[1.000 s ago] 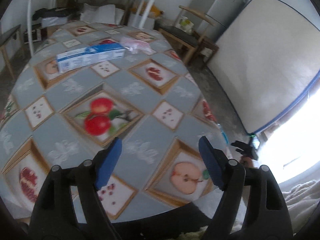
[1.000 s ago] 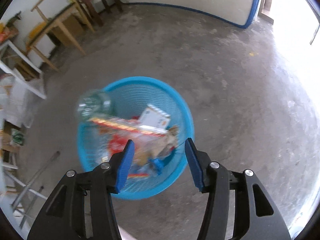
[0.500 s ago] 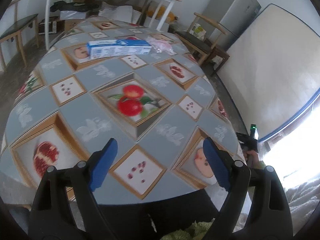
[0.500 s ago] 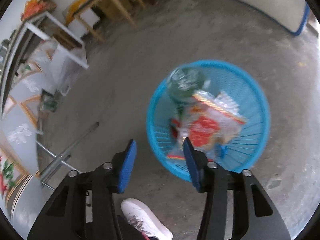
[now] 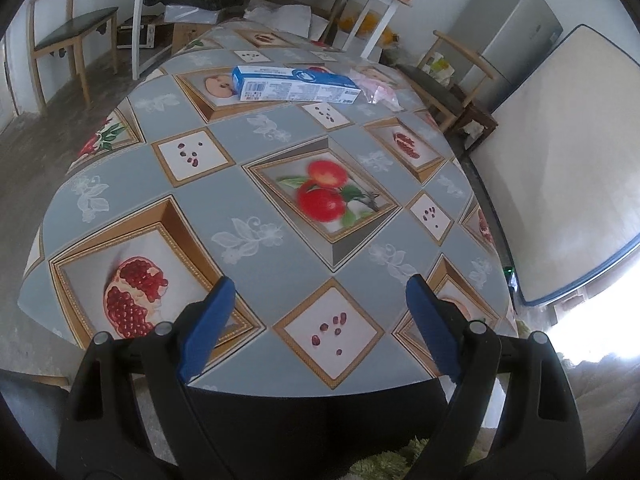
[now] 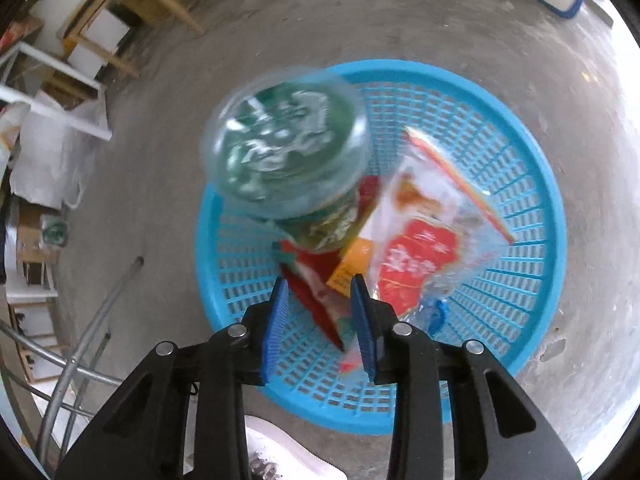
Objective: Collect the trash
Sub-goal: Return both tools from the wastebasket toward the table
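A blue mesh basket [image 6: 520, 184] stands on the concrete floor with trash in it: a blurred clear bottle with a green label [image 6: 286, 148], a clear snack bag with red print [image 6: 420, 236] and a red wrapper [image 6: 316, 280]. My right gripper [image 6: 320, 292] hangs just above the basket's near side. Its jaws are closing and no thing is between the pads. My left gripper [image 5: 320, 284] is wide open and holds nothing above the near edge of the fruit-patterned table [image 5: 248, 240]. Far across that table lie a blue-and-white box [image 5: 294, 88] and a crumpled clear wrapper [image 5: 380, 90].
A white shoe [image 6: 280, 456] stands by the basket's near rim, and metal poles [image 6: 92, 320] lie to the left. Around the table are a wooden chair [image 5: 68, 36], a second chair [image 5: 452, 76], a grey fridge [image 5: 516, 28] and a leaning mattress [image 5: 560, 160].
The right gripper has sunk toward the basket while its jaws narrowed, and the bottle now stands much larger over the basket. The left gripper shifted along the table's near edge.
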A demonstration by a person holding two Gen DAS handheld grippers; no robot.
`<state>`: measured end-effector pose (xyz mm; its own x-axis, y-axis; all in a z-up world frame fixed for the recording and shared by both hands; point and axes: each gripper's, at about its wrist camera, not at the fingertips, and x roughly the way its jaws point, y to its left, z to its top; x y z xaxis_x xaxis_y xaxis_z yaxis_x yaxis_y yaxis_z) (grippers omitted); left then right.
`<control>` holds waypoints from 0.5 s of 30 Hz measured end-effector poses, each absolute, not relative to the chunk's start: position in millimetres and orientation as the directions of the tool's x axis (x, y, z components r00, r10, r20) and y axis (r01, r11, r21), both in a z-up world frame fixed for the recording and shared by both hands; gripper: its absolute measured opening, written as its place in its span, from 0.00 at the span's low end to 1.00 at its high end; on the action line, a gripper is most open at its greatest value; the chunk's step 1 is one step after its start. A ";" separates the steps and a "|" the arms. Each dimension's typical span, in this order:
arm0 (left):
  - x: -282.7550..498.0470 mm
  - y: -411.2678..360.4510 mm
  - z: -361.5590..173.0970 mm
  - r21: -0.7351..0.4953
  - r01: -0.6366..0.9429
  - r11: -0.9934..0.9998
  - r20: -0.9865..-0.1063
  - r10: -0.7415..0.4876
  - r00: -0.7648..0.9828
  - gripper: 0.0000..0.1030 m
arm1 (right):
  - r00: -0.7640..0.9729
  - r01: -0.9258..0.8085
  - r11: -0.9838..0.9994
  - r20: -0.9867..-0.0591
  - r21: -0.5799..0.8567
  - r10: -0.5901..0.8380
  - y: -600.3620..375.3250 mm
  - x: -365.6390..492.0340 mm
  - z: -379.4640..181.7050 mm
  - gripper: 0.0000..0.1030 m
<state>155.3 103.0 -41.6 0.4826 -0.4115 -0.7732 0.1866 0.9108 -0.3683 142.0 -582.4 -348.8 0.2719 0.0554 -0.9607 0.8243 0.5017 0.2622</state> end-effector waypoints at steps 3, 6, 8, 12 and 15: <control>158.7 102.2 -45.7 -0.381 0.184 0.906 -0.774 -0.421 0.473 0.81 | 0.284 0.821 0.500 -0.957 0.276 0.062 -584.4 135.6 -347.2 0.31; 158.0 102.6 -45.7 -0.390 0.187 0.902 -0.769 -0.430 0.473 0.81 | 0.333 0.806 0.496 -0.940 0.323 0.072 -588.0 131.8 -333.9 0.31; 156.6 103.6 -44.2 -0.391 0.195 0.899 -0.762 -0.436 0.480 0.81 | 0.364 0.797 0.494 -0.929 0.348 0.068 -587.8 128.6 -323.2 0.32; 153.6 108.0 -41.7 -0.404 0.201 0.892 -0.745 -0.448 0.493 0.81 | 0.408 0.784 0.490 -0.911 0.381 0.055 -581.6 118.1 -298.8 0.33; 151.0 112.1 -40.6 -0.413 0.204 0.888 -0.735 -0.457 0.501 0.81 | 0.462 0.762 0.495 -0.886 0.417 0.035 -571.6 104.1 -265.8 0.33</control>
<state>151.0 112.1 -40.6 0.5015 -0.4568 -0.7347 0.2035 0.8877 -0.4130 104.1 -571.6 -265.8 0.4618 0.0347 -0.8863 0.7623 0.4953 0.4166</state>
